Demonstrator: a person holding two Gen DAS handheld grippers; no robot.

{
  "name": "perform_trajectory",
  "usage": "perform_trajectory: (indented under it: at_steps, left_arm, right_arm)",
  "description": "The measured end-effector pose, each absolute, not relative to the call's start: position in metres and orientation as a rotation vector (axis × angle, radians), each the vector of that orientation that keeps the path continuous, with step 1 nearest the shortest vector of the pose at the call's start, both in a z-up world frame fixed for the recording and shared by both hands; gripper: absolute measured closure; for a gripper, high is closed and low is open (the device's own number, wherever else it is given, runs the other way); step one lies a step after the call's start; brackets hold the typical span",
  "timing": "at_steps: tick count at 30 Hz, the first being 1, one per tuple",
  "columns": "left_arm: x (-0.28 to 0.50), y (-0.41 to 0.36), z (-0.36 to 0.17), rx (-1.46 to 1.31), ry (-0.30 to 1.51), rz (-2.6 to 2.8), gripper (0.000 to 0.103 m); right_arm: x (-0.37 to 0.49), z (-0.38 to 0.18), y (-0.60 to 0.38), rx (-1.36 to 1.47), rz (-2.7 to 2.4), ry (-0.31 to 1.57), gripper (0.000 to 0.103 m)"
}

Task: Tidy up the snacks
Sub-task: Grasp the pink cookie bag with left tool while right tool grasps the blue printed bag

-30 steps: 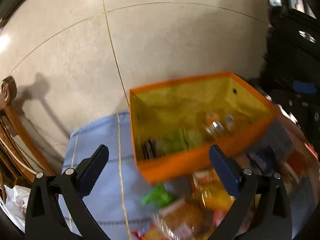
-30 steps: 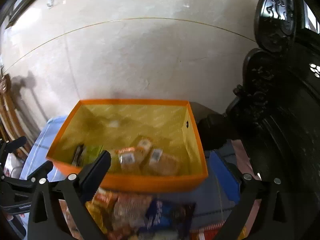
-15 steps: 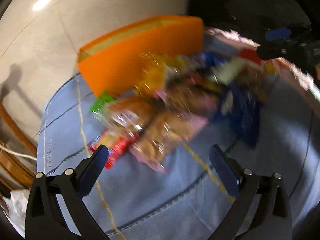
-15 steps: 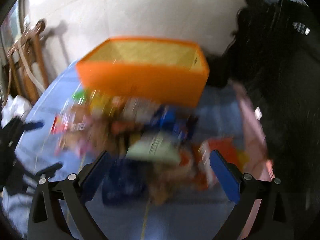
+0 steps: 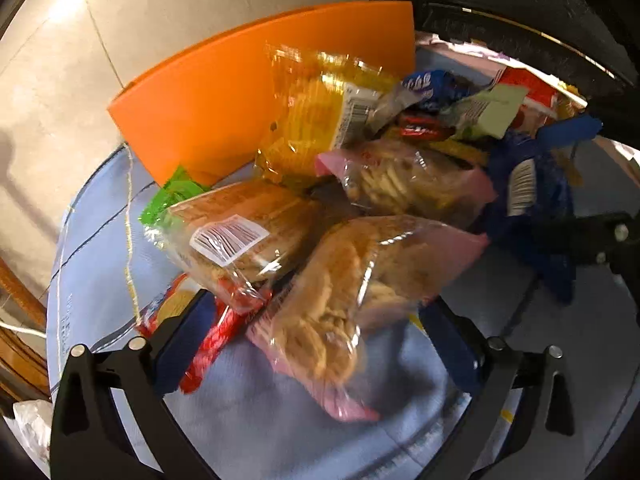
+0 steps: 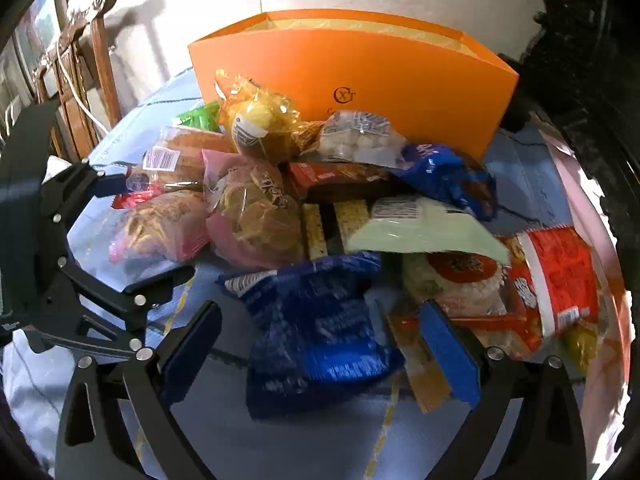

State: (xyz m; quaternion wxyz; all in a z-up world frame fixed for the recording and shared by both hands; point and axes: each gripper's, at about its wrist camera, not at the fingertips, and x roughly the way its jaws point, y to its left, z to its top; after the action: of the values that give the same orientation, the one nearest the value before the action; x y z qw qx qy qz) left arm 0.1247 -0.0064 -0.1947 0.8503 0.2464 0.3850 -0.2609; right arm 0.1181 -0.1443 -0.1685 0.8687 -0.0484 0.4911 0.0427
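A pile of snack packets lies on a light blue cloth (image 5: 256, 420) in front of an orange box (image 5: 224, 92), also in the right wrist view (image 6: 400, 80). My left gripper (image 5: 320, 344) is open, its jaws on either side of a clear pink-edged biscuit bag (image 5: 344, 292), touching or just above it. My right gripper (image 6: 320, 340) is open around a dark blue packet (image 6: 320, 320). The left gripper also shows at the left of the right wrist view (image 6: 136, 236).
Other packets: a yellow bag (image 5: 316, 108), a bread pack with a barcode (image 5: 240, 240), a pale green packet (image 6: 420, 232), a red packet (image 6: 556, 280). A wooden chair (image 6: 80, 80) stands at the left, dark carved furniture (image 6: 592, 60) at the right.
Both grippers have dropped from above the orange box down to the snack pile in front of it. The pile now fills both views. Both stay open.
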Motion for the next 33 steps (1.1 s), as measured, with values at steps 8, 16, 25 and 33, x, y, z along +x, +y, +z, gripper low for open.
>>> perform_trajectory:
  at_steps: [8,16,25,33]
  left_arm:
    - [0.125,-0.014,-0.198,0.546,0.768,-0.568,0.004]
    - [0.122,-0.004,-0.195,0.488,0.78,-0.61,0.047]
    - [0.107,0.008,-0.185,0.366,0.809,-0.65,0.054]
    - [0.091,0.019,-0.165,0.316,0.801,-0.654,0.058]
  right_arm:
    - [0.125,-0.188,-0.147,-0.097,0.045,1.076,0.004]
    - [0.126,-0.189,-0.14,-0.1,0.021,1.096,0.047]
    - [0.099,-0.176,-0.144,-0.064,-0.014,1.065,0.049]
    - [0.092,-0.146,-0.149,-0.045,-0.003,1.014,0.049]
